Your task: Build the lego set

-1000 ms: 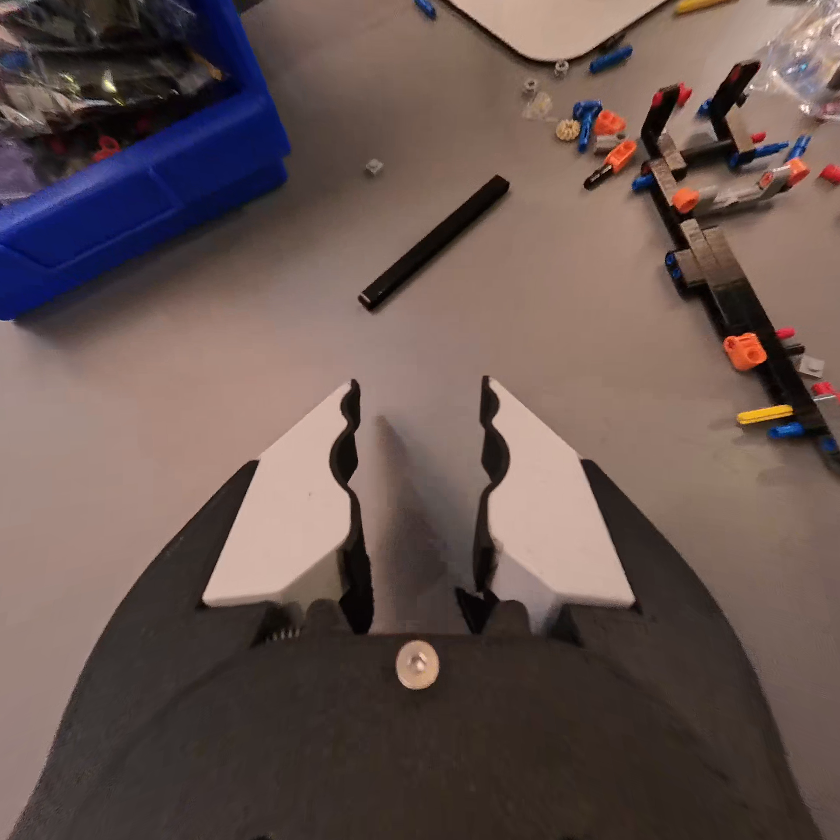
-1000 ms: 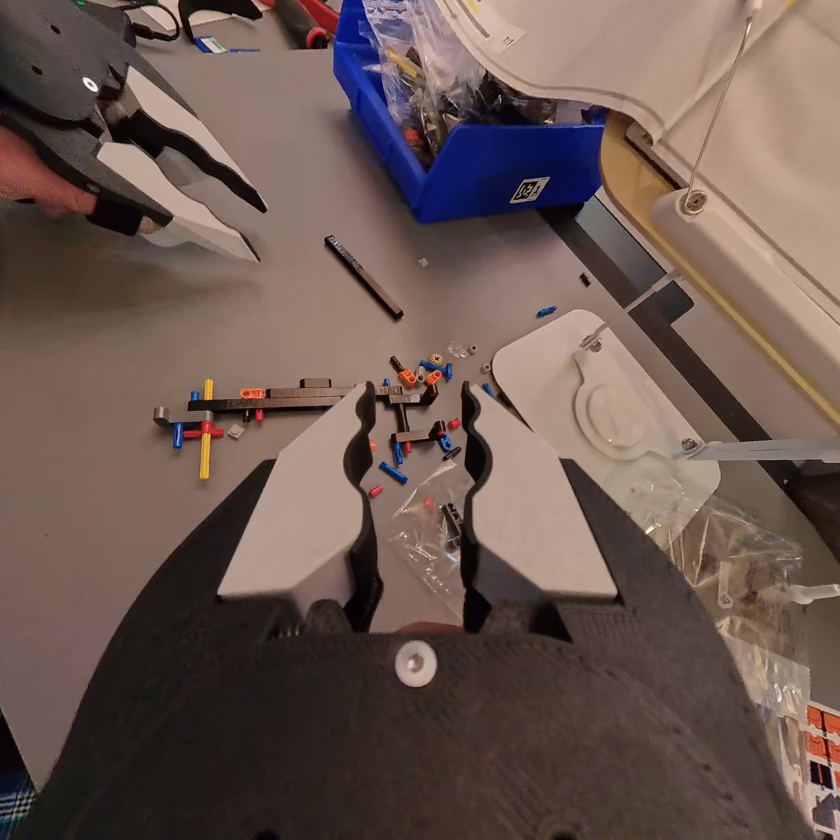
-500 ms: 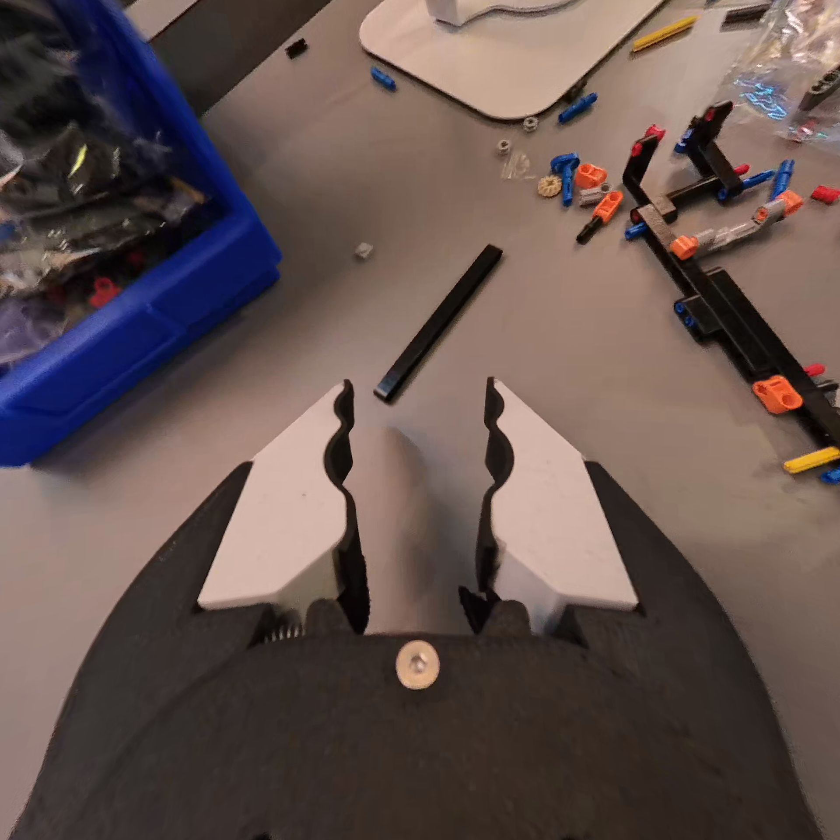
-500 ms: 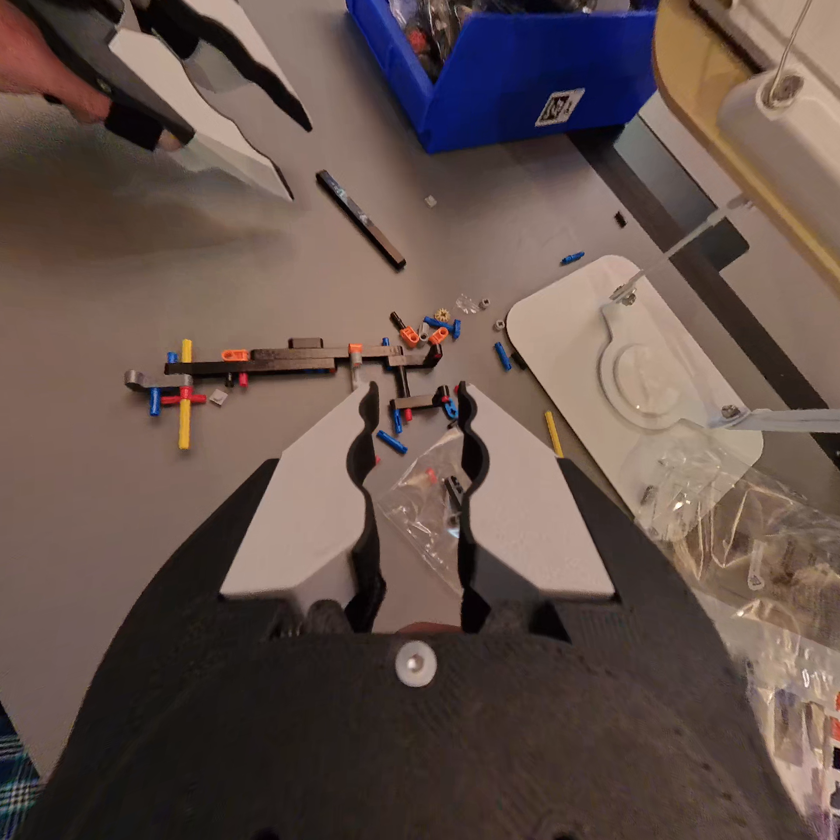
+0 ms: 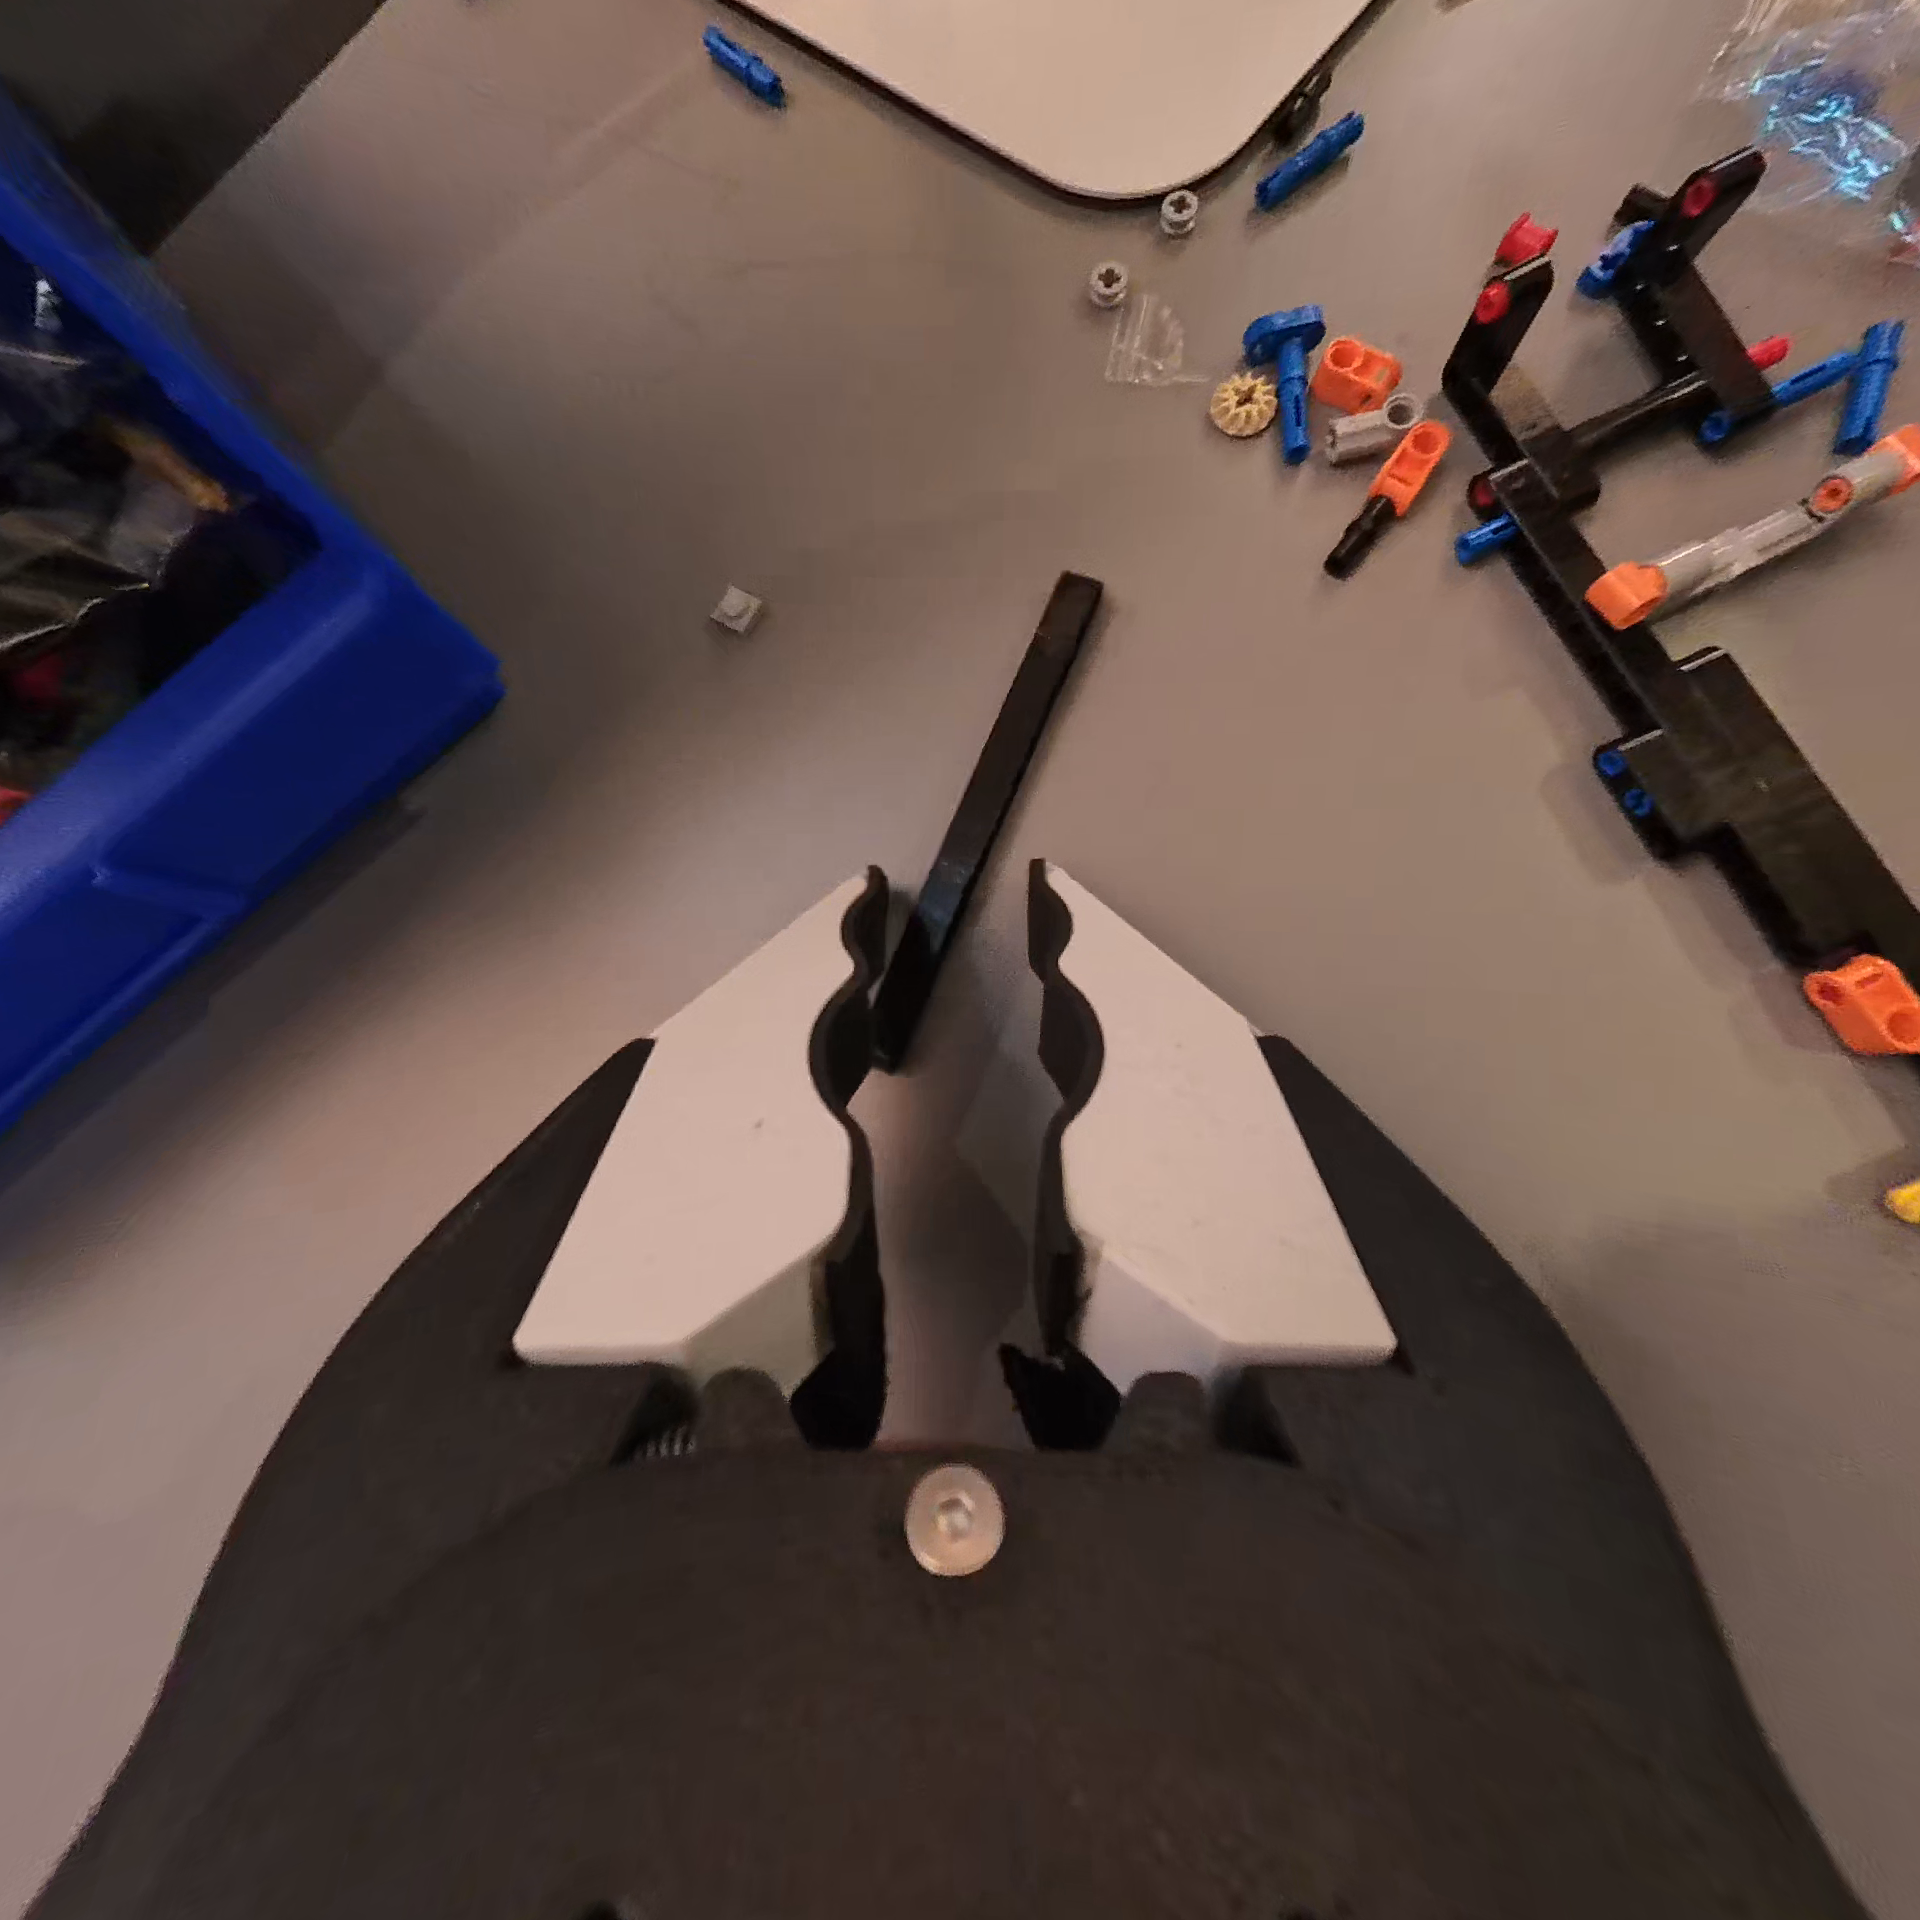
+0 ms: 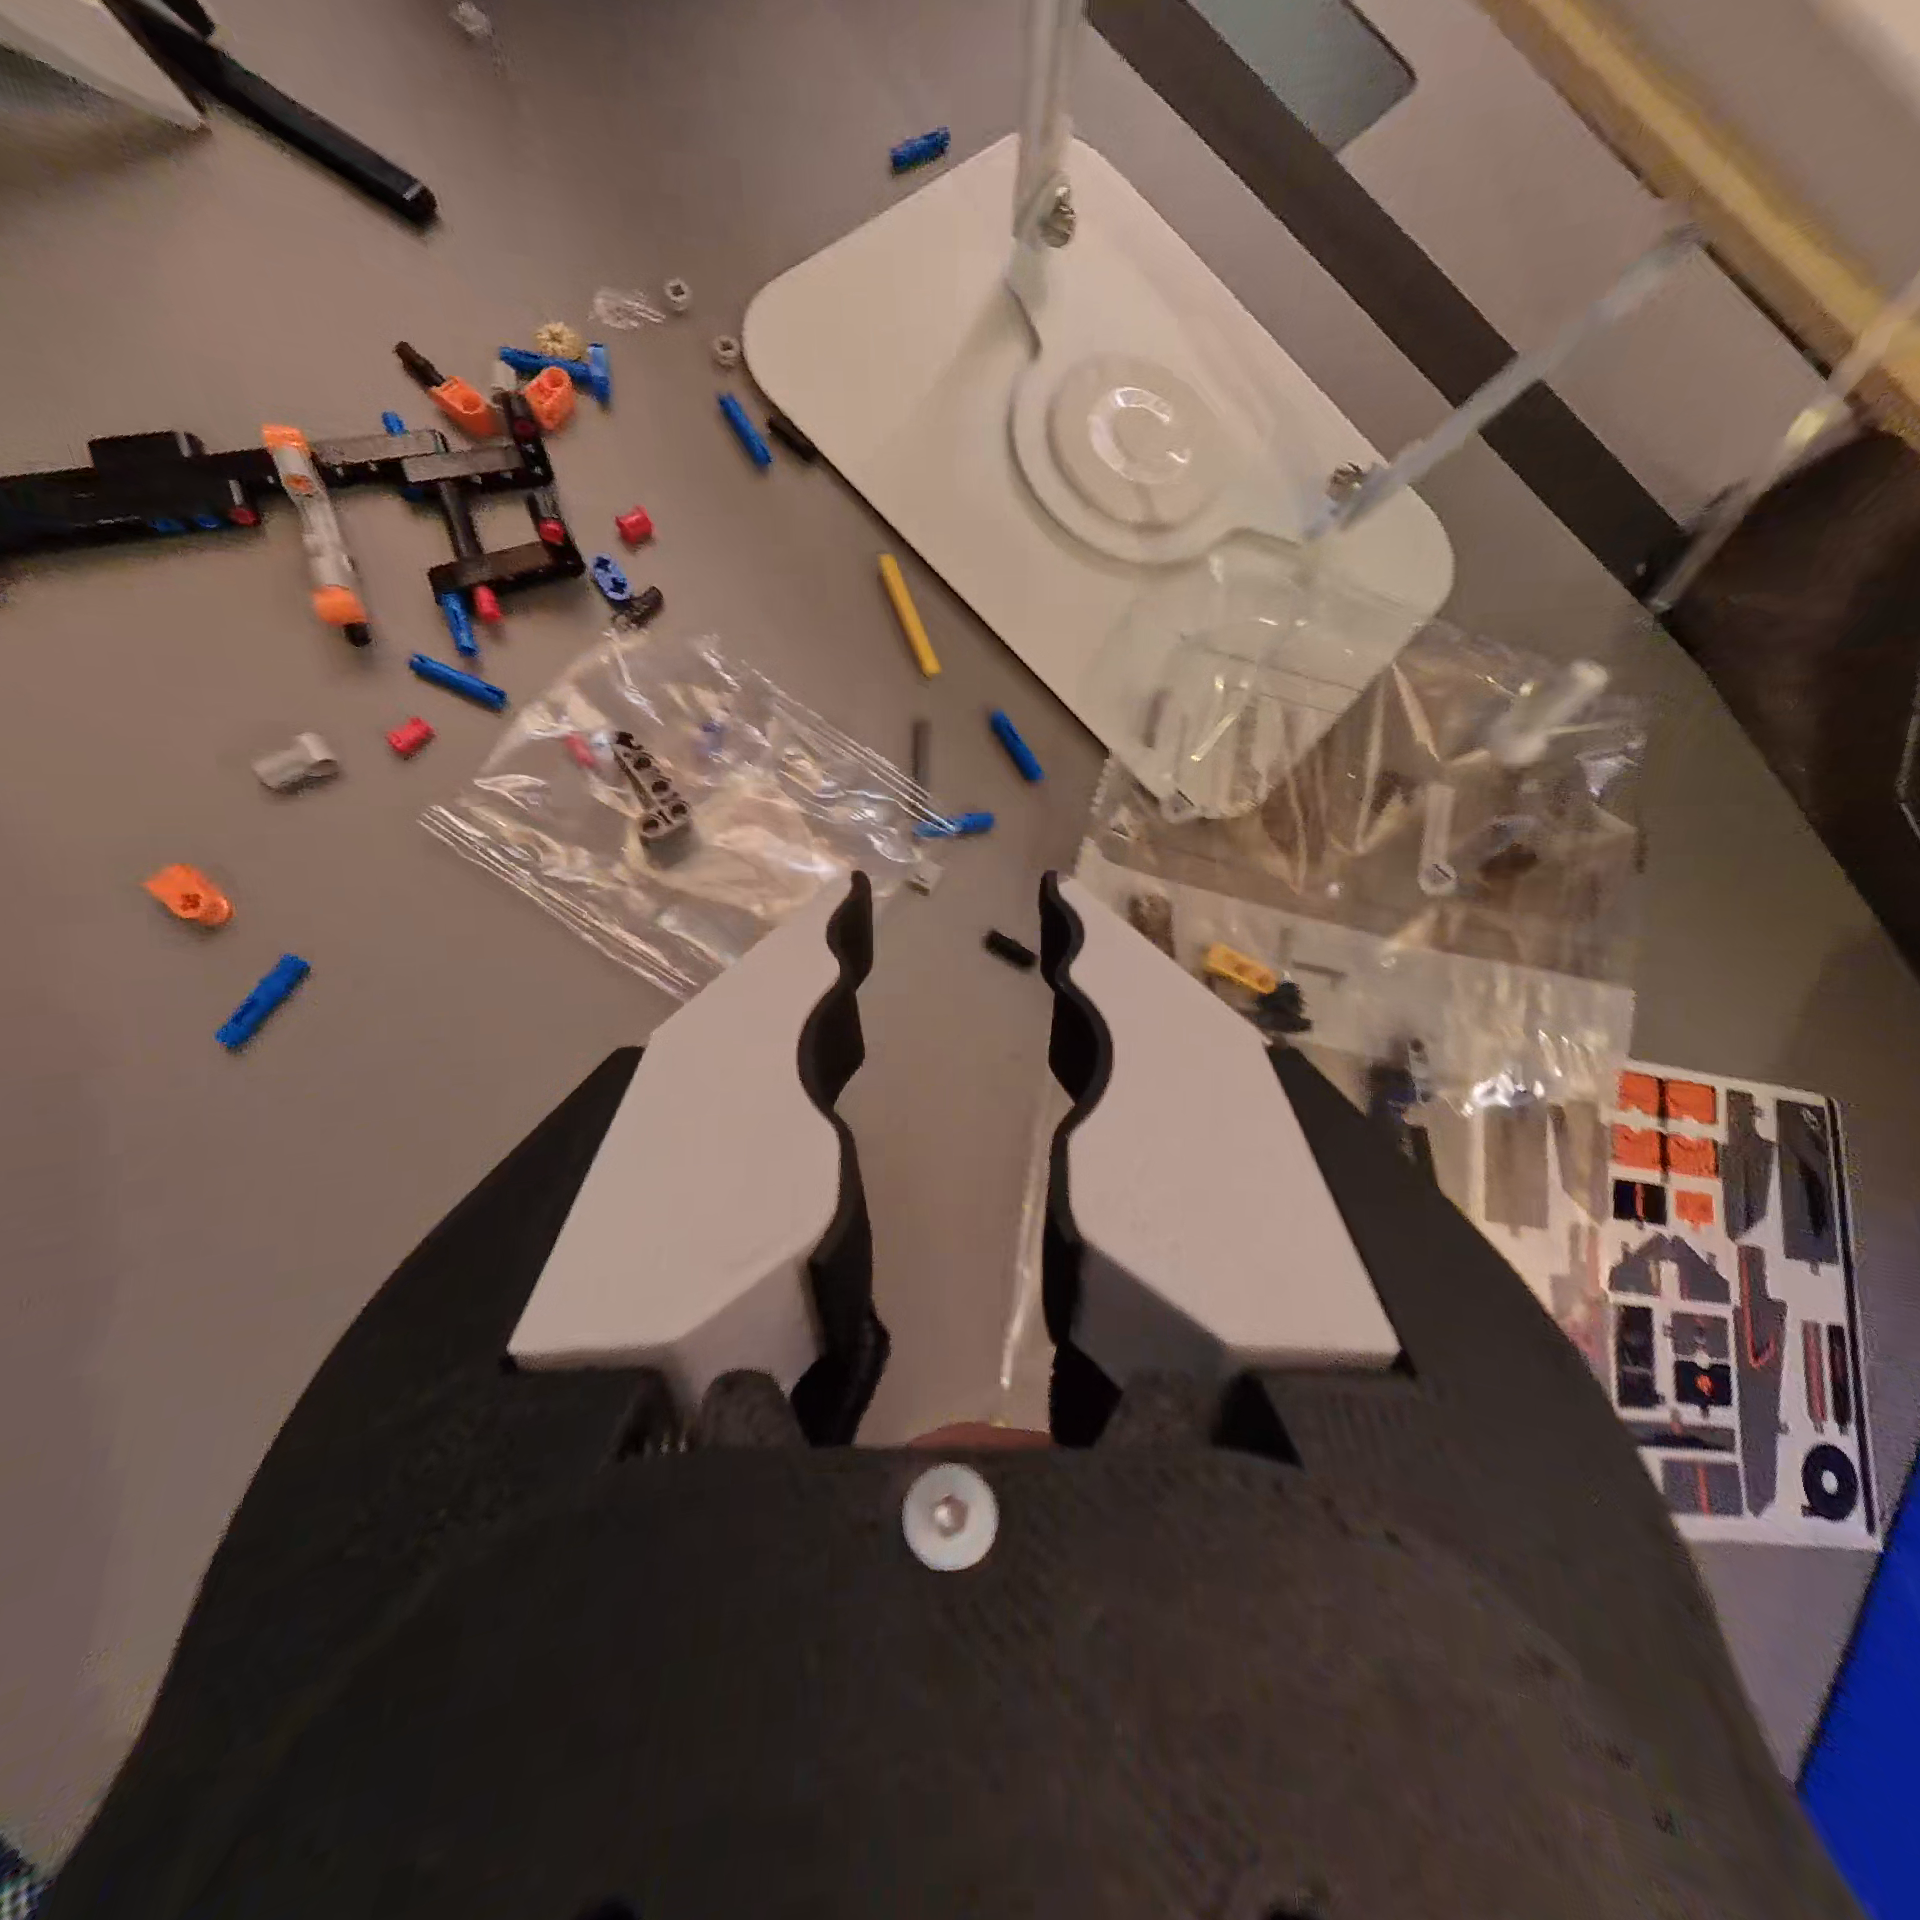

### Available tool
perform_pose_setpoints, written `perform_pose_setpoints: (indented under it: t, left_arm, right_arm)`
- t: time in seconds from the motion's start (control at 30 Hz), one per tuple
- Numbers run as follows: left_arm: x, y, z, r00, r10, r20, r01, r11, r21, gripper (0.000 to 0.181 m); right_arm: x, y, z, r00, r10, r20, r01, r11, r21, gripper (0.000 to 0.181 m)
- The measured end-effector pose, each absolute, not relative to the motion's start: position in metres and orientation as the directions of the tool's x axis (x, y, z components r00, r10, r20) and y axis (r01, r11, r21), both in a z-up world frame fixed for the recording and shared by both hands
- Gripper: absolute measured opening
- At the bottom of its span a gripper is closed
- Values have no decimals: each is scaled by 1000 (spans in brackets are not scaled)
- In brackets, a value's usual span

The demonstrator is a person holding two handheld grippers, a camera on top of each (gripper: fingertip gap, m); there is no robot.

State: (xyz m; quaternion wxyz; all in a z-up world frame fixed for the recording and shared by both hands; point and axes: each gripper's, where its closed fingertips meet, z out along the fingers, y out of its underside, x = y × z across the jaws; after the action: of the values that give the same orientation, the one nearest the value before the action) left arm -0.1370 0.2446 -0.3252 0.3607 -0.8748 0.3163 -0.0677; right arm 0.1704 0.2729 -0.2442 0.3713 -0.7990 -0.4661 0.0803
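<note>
On the grey table (image 5: 623,364), a blue bin (image 5: 208,748) of bagged parts fills the left edge of the left wrist view. A white base plate (image 6: 1039,343) lies upper centre of the right wrist view, clear bags (image 6: 727,800) below it and a sticker sheet (image 6: 1745,1299) at lower right. The black assembly (image 5: 1662,707) runs down the right edge of the left view, loose pins (image 5: 1288,384) beside it. Left gripper (image 5: 951,883): released, jaws apart, the near end of the black beam (image 5: 997,800) between them, against the left finger (image 5: 727,1122). Right gripper (image 6: 951,894): released, empty, above the table beside a bag.
</note>
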Motion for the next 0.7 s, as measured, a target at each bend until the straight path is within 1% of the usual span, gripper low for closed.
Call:
perform_pose_setpoints:
  t: [0.1,0.2,0.27,0.4,0.57,0.7]
  left_arm:
    - [-135,243,-321,801,-590,-102,-482,-535,-694,41]
    - [-135,238,-315,812,-579,-78,-448,-531,-719,46]
    - [-131,235,-310,812,-580,-66,-436,-528,-729,48]
    - [-121,231,-304,798,-594,-102,-472,-509,-720,48]
    - [-123,236,-307,808,-576,-119,-468,-506,-725,48]
    - [-127,247,-302,815,-560,-146,-459,-472,-753,45]
  right_arm:
    - [204,279,-237,587,783,205,665,-322,-674,29]
    - [236,278,-241,591,783,195,679,-352,-644,30]
    - [239,274,-247,569,801,184,695,-350,-628,31]
    - [197,265,-268,473,863,179,741,-279,-610,27]
    - [142,281,-292,424,890,166,758,-249,-602,25]
    - [118,288,-290,402,899,173,753,-218,-620,24]
